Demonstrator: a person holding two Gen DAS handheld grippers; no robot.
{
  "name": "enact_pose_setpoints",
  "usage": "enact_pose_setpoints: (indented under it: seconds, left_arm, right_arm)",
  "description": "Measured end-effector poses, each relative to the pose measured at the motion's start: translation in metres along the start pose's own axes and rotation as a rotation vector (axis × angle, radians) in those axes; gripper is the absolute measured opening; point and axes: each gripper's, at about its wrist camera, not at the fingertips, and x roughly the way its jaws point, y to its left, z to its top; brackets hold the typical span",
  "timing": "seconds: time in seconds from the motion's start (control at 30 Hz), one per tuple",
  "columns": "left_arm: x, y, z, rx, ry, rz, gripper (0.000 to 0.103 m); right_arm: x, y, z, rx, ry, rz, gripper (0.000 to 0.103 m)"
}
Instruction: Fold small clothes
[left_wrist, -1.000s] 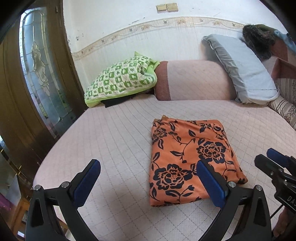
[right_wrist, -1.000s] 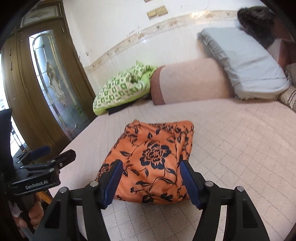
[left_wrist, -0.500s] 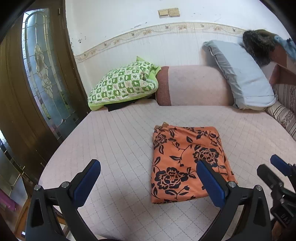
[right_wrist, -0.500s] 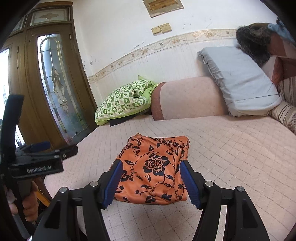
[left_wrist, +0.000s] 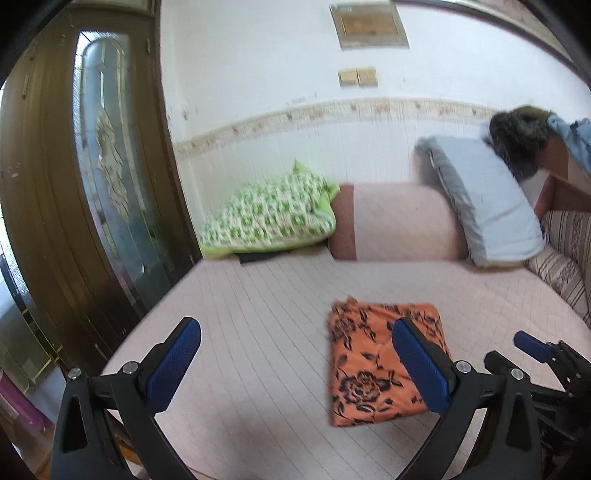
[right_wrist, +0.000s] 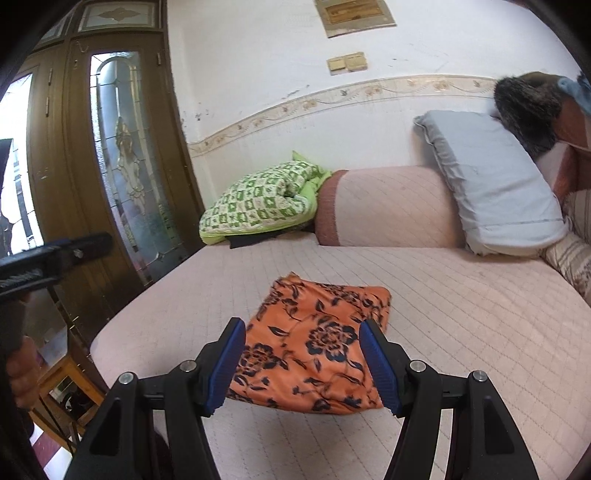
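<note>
Because the orange floral cloth (right_wrist: 314, 343) already lies folded into a compact rectangle, neither tool has any reason to grip it: the right tool (right_wrist: 303, 363) hangs above the near edge of the cloth with its blue pads (right_wrist: 227, 363) set wide and nothing between them, and the left tool (left_wrist: 295, 365) hangs off to the cloth's left side, its jaws spread wider yet and likewise empty. A hand (right_wrist: 22, 373) wrapped round the left tool's grip shows at the edge of the right wrist view.

The cloth rests flat on the pink quilted bed cover (right_wrist: 461, 314), near the front edge and well apart from everything else. It is orange with dark navy roses and leaves, its edges fairly square, one far corner poking up slightly. The fold looks finished, judging by its tidy outline.

Beyond it, against the wall, sit a green checked quilt (right_wrist: 258, 203), a pink bolster (right_wrist: 391, 206) and a pale blue pillow (right_wrist: 491, 181).
</note>
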Motion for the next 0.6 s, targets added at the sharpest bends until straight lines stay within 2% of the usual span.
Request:
enact_pose_setpoints:
  seconds: [0.1,0.3,0.47,0.53,0.6]
  left_arm:
    - [-0.020,0.015,0.007,-0.008,-0.058,0.006,0.103]
    - [-0.051,0.035,0.016,-0.031,-0.157,-0.045,0.103]
    - [-0.068,0.041,0.017,-0.044,-0.226,-0.168,0.103]
    - [-0.067,0.040,0.018,-0.045,-0.224,-0.220,0.103]
    - [-0.057,0.039,0.018,-0.053,-0.211,-0.236,0.103]
  right_arm:
    - [-0.001,0.011,0.015,-0.007,-0.017,0.022,0.068]
    - [-0.009,0.039,0.033,-0.063,-0.057,0.046,0.068]
    - [-0.010,0.053,0.041,-0.088,-0.068,0.062,0.068]
    - [-0.009,0.054,0.043,-0.096,-0.073,0.063,0.068]
    - [-0.004,0.054,0.044,-0.099,-0.073,0.054,0.068]
